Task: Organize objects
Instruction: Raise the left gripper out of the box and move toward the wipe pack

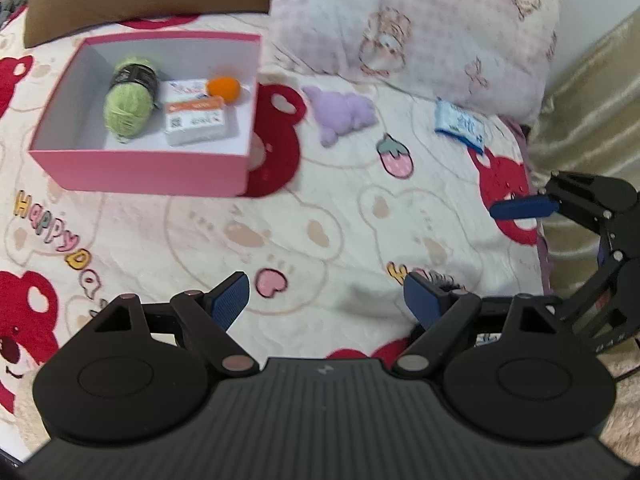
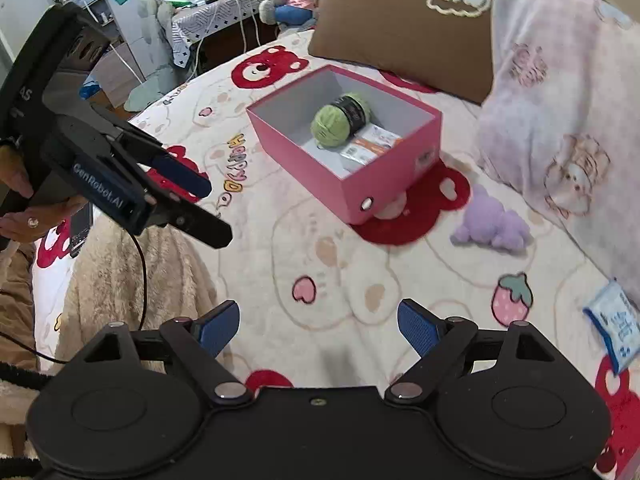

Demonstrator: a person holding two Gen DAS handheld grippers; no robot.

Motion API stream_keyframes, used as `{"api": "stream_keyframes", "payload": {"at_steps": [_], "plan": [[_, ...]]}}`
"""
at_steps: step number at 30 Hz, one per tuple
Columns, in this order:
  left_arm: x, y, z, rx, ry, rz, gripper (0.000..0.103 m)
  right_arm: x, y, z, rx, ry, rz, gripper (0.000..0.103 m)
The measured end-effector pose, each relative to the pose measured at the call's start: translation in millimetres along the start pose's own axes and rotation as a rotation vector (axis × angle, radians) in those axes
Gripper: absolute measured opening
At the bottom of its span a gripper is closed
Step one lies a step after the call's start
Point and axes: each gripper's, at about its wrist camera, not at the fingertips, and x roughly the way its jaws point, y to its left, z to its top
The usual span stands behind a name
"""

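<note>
Both grippers hover empty over the bear-print bedspread [image 1: 340, 208].

From the left: the pink box [image 1: 136, 172] holds green yarn [image 1: 128, 108], cartons and an orange ball [image 1: 224, 88]; a purple plush [image 1: 344, 116] and blue packet [image 1: 460, 124] lie beside it. The left gripper [image 1: 326, 304] and right gripper [image 2: 318, 328] gape wide, gripping nothing.

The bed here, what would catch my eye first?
Probably the open pink box on the bear-print bedspread, holding a green yarn ball, an orange ball and small packets. To its right, a purple plush toy and a blue-white packet lie loose near the pillow.
</note>
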Motion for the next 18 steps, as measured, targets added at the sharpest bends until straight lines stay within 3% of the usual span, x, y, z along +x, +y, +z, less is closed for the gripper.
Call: {"api": "stream_keyframes", "payload": {"at_steps": [12, 18], "plan": [[45, -57, 10, 0.111, 0.096, -0.071, 0.084, -12, -44, -42, 0.079, 0.05, -0.049, 0.089], [59, -89, 22, 0.181, 0.086, -0.104, 0.084, -27, -66, -57, 0.119, 0.031, -0.087, 0.089]]}}
